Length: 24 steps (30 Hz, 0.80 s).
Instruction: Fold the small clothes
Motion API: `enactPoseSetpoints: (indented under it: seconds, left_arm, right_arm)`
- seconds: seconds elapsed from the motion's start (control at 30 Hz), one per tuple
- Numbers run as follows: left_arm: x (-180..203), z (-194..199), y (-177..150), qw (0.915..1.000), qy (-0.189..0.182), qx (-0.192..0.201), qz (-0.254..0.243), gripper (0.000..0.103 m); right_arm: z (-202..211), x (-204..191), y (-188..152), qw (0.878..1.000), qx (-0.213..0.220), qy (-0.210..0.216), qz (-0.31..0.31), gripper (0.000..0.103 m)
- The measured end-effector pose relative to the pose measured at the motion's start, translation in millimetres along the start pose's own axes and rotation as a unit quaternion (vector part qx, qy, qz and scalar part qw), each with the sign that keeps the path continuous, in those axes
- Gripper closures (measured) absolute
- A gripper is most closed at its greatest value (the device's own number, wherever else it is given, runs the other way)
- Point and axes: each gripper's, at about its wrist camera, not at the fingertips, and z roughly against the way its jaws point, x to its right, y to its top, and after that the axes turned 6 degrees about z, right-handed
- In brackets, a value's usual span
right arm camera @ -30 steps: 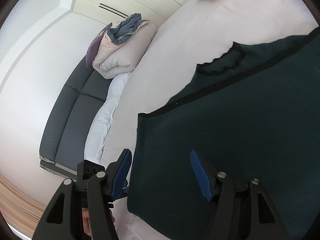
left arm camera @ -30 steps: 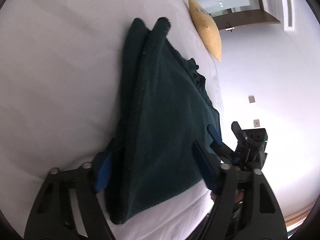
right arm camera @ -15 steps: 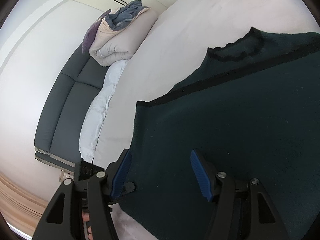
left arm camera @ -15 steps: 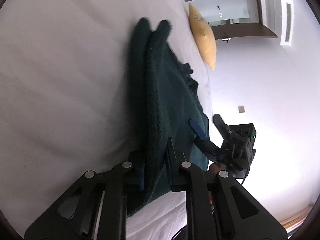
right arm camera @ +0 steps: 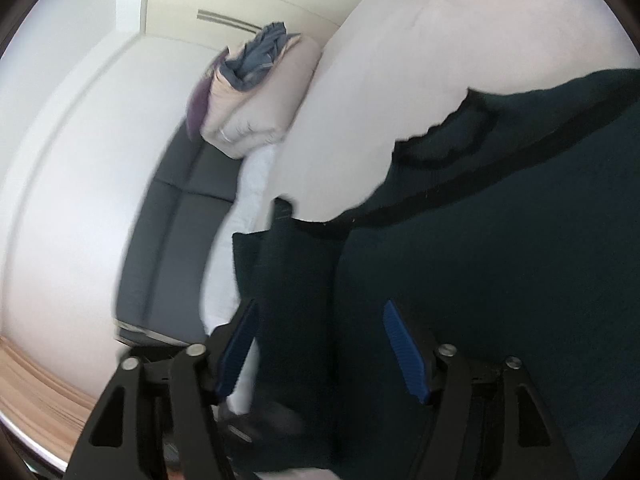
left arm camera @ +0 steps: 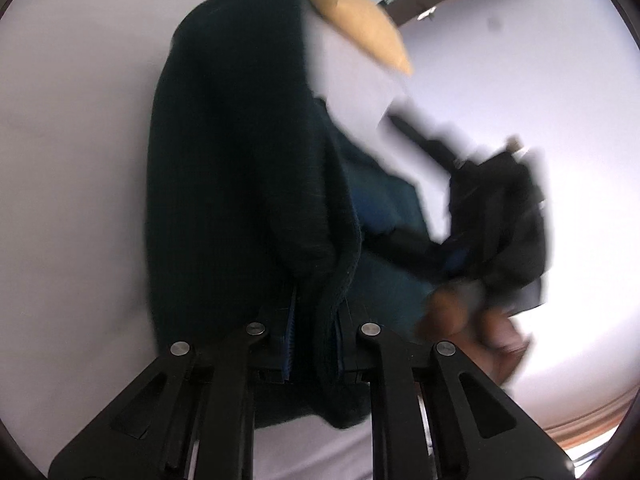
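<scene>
Gripping the hem of the dark green garment [left arm camera: 240,168], the left gripper [left arm camera: 314,332] has its jaws closed on a thick fold, and the cloth runs away from it along the bed [left arm camera: 72,160] toward the yellow pillow [left arm camera: 360,36]. The right gripper [right arm camera: 320,344] has just been opening; its blue pads stand wide, with cloth between them but not pressed. The garment lies on the bed, its long axis pointing away from both hands. The left hand is tilted down and seems ready to carry its edge over.
</scene>
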Motion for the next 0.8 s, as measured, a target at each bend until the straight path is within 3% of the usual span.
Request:
enactPoseSetpoints:
  seconds: [0.2, 0.43, 0.5, 0.63, 0.8]
  left_arm:
    - [6.3, -2.5, -24.4, 0.9989, 0.028, 0.011, -0.037, 0.09]
    - [11.6, 7.1, -38.1, 0.9985, 0.031, 0.014, -0.042, 0.09]
    - [12.6, 9.1, -41.2, 0.9988, 0.028, 0.013, -0.039, 0.09]
    - [9.3, 17.5, -44.0, 0.999, 0.021, 0.012, -0.037, 0.09]
    - [15.7, 28.0, -51.0, 0.9988, 0.013, 0.013, -0.045, 0.09]
  right_arm:
    - [18.4, 17.5, 1.1, 0.999, -0.008, -0.041, 0.004, 0.025]
    - [-19.1, -9.3, 3.0, 0.995, -0.036, -0.078, 0.042, 0.032]
    - [-29.9, -16.5, 6.1, 0.993, -0.04, -0.096, 0.058, 0.041]
    - [-37.2, -15.0, 12.2, 0.989, -0.043, -0.131, 0.055, 0.08]
    - [-22.0, -11.7, 13.8, 0.987, -0.025, -0.149, 0.047, 0.088]
